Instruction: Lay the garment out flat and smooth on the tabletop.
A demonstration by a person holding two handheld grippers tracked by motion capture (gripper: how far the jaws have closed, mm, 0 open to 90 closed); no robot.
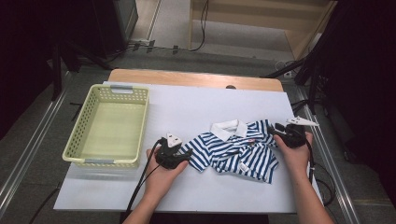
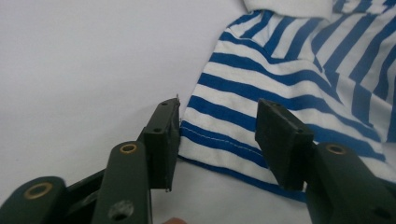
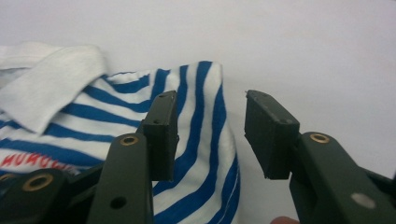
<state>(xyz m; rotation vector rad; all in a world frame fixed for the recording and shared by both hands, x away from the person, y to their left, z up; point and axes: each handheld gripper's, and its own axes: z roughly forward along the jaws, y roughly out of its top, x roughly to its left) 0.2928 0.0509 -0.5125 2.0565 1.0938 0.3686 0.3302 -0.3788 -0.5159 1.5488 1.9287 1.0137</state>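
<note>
A small blue-and-white striped polo shirt (image 1: 236, 149) with a white collar lies crumpled on the white table top (image 1: 187, 107), right of centre. My left gripper (image 1: 183, 156) sits at the shirt's left sleeve end. Its jaws stand open in the left gripper view, with the sleeve hem (image 2: 219, 140) between them and no pad pressing on it. My right gripper (image 1: 275, 129) is at the shirt's right edge. Its jaws are open too, and the striped sleeve edge (image 3: 205, 140) lies between them, loose. Red lettering (image 3: 28, 161) shows on the chest.
A pale green plastic basket (image 1: 109, 126), with nothing inside, stands on the left part of the table. Cables trail from both grippers toward the near edge. Beyond the table's far wooden edge lie floor cables and a wooden shelf unit.
</note>
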